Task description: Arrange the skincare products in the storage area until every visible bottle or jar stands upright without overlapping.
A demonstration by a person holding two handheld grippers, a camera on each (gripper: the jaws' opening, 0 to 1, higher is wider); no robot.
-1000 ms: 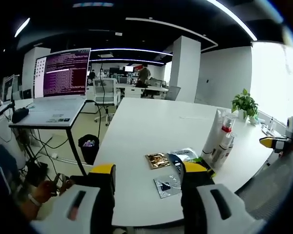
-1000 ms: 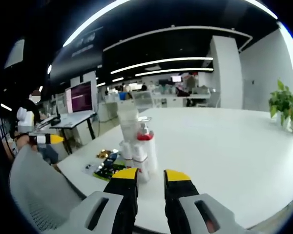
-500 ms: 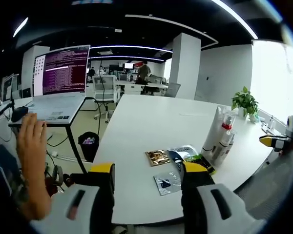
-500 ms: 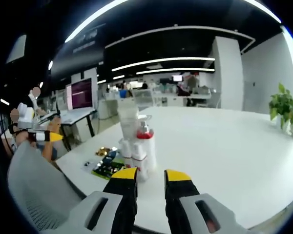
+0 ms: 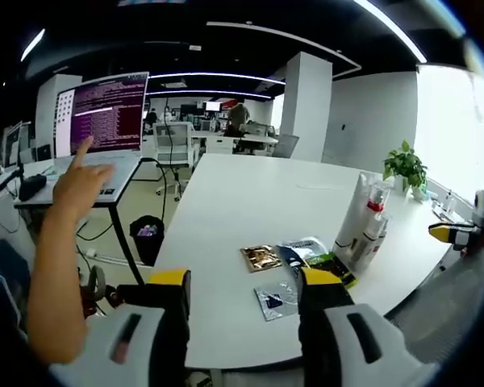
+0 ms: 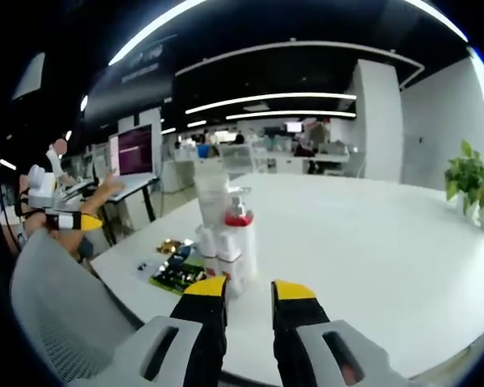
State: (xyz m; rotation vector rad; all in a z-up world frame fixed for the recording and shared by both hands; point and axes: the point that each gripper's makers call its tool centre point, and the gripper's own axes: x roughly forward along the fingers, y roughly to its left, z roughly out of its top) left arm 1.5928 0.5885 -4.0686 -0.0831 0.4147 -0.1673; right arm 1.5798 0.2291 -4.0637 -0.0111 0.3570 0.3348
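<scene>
1. The landmark is the cluster of skincare bottles (image 6: 224,242) standing on the white table (image 6: 371,242). In the right gripper view it holds a tall white bottle at the back, a red-collared pump bottle (image 6: 240,238) and smaller white containers at the front, all upright and packed close together.
2. The right gripper (image 6: 248,292) hangs just short of that cluster, its yellow-tipped jaws parted by a narrow gap with nothing between them.
3. The left gripper (image 5: 240,282) is well apart from the cluster, off the table's near edge; its jaws stand wide apart and hold nothing.
4. Flat sachets lie on the table beside the cluster, toward the left gripper: a gold packet (image 5: 260,262), a green packet (image 5: 332,264) nearest the bottles, and a clear packet (image 5: 276,302) closest to the table edge.
5. A person's bare hand (image 5: 79,179) is raised toward a laptop (image 5: 103,133) on a side desk, far from the cluster.
6. Judgement: the grasp has not begun. The bottles look crowded, so the step is probably to space them out.
7. To do it well, open the right jaws wider before closing in, approach 1 outer bottle squarely, grip it low on the body, and lift straight so its neighbours are not tipped.
</scene>
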